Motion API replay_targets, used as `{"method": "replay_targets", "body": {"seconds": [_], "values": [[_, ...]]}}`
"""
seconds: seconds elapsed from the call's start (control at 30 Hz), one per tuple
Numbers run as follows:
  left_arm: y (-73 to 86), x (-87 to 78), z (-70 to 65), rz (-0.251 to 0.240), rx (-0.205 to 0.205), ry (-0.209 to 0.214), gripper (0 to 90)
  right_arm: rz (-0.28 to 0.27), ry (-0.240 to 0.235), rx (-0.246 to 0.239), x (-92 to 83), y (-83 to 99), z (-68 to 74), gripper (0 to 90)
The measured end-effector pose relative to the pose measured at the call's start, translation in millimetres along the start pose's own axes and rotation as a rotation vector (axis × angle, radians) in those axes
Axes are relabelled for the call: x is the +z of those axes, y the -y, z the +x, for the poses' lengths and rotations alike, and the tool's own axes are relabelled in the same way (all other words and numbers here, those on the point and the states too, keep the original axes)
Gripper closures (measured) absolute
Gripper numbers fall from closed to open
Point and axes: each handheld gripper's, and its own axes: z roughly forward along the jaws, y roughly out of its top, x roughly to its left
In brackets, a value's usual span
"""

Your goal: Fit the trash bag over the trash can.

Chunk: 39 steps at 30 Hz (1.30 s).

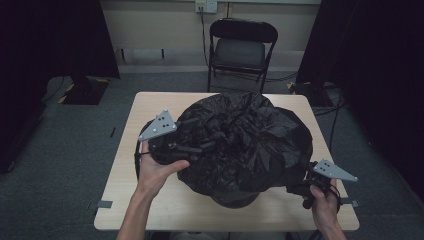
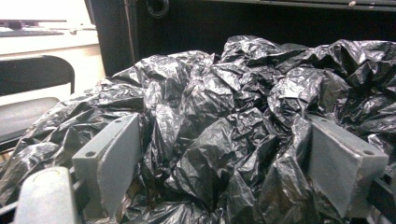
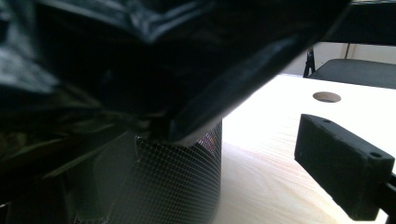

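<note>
A crumpled black bin bag is draped over a dark mesh bin standing on the wooden table. My left gripper is at the bag's left side, held by a hand. Its jaws stand wide apart, and folds of the bag bulge between the grey pads. My right gripper sits low at the bag's lower right edge. In the right gripper view one black finger stands far to the right over the table. The other is hidden behind hanging bag plastic, beside the mesh bin.
A black folding chair stands behind the table's far edge. The tabletop has a round hole in it. Dark curtains flank the room, and cables lie on the grey floor at the right.
</note>
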Motion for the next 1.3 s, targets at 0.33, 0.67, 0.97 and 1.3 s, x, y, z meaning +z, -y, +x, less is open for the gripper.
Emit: {"method": "replay_targets", "body": {"seconds": [0.33, 0.67, 0.97, 1.3], "values": [[4.3, -23.4, 4.6, -0.009, -0.004, -0.041, 15.8, 0.015, -0.024, -0.021, 15.5, -3.4, 12.0, 11.6], [9.6, -43.7, 3.3, 0.013, -0.002, -0.059, 15.9, 0.061, -0.038, -0.071, 26.0, -8.3, 25.8, 11.6], [14.6, -64.7, -0.5, -0.012, -0.006, -0.046, 16.0, 0.097, 0.133, -0.019, -11.3, -18.1, -2.8, 11.9], [11.8, -68.8, -0.2, -0.046, -0.028, -0.042, 16.1, -0.029, 0.212, -0.038, -51.7, -62.3, -11.7, 13.5]]}}
